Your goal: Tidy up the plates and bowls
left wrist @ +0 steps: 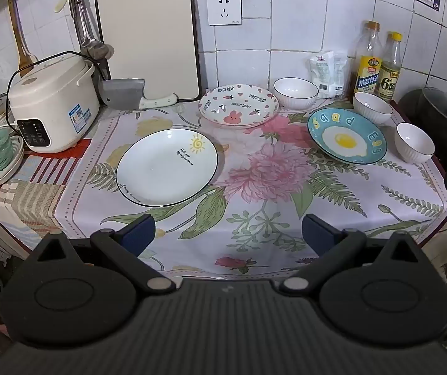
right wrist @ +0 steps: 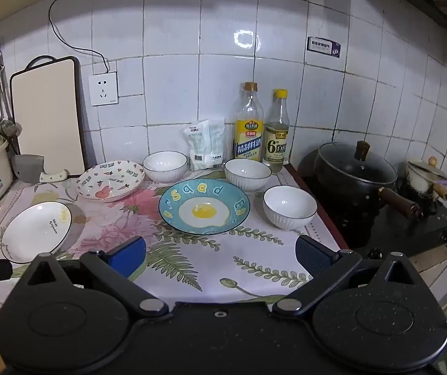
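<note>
- Plates and bowls lie spread singly on the floral cloth [left wrist: 254,225], none stacked: sun plate [left wrist: 167,167] at left, rabbit plate [left wrist: 238,105] behind, egg plate [right wrist: 204,206] at right, three white bowls [right wrist: 164,166] [right wrist: 247,174] [right wrist: 289,207] around the egg plate.
- Left gripper [left wrist: 228,234] and right gripper [right wrist: 220,257] both hover at the near edge, jaws wide apart and empty.
- Glazed shallow rims give little to pinch; a plate could slip out and chip, I judge.
- Dragging a plate could bunch the cloth and shift its neighbours.
- Back bowls stand just beside the bottles [right wrist: 262,131]; a careless reach could topple them.
- Near bowl sits close to the cloth's right edge, by the pot [right wrist: 356,172]; a nudge could push it off.
- Cleaver [left wrist: 129,93] lies near the rabbit plate.
</note>
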`<state>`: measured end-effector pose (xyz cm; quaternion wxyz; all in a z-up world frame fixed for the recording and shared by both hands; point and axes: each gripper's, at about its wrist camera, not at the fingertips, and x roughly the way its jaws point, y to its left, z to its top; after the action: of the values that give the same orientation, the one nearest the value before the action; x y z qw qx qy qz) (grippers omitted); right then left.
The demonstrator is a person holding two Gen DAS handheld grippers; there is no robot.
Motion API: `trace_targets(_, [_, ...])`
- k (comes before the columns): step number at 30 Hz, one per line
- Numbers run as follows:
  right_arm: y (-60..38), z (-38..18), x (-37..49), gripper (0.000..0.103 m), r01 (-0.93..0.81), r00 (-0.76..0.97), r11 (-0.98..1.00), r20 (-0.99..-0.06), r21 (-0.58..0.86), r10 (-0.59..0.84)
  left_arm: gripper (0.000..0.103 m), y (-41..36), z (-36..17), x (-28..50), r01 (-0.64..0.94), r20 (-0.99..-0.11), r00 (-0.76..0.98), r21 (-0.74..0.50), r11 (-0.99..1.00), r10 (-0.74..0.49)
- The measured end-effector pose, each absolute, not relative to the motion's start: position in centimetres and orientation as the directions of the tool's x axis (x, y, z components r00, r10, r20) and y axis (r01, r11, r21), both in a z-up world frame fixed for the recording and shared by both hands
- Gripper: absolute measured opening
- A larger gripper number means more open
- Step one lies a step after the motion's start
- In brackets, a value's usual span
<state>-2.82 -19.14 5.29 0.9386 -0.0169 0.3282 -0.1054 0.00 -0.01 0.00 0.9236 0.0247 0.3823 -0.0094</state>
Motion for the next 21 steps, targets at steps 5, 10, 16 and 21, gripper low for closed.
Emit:
trace_targets(5, [-18.41, 5.14, -2.76, 0.103, 0.184, 0.771, 0.975, -0.596, -0.128, -0.224, 0.102, -0.01, -0.01, -0.02, 0.034, -0.707, 0.707, 0.04, 0.999, 0.004])
trace_targets(10, [-18.53, 5.04, -3.09, 0.103, 0.178, 0.78, 0.975, -0.584, -0.136, -0.224, 0.102, -0.34, -0.16, -0.3, 0.051, -0.694, 0.72, 0.051, 0.997, -0.001])
trace_targets(16, [-18.83, 4.8, -2.91, 0.103, 0.175, 0.778, 0.976, -0.589, -0.132, -0.219, 0.101, 0.04, -0.87, -0.01, 0.053, -0.694, 0.719, 0.03, 0.998, -0.017])
trace_targets(21, [-18.85, 4.87, -2.69, 0.103, 0.169, 0.802, 0.967, -0.545, -0.19, -0.247, 0.101, 0.08, -0.98, -0.17, 0.053, -0.69, 0.723, 0.014, 0.999, -0.028])
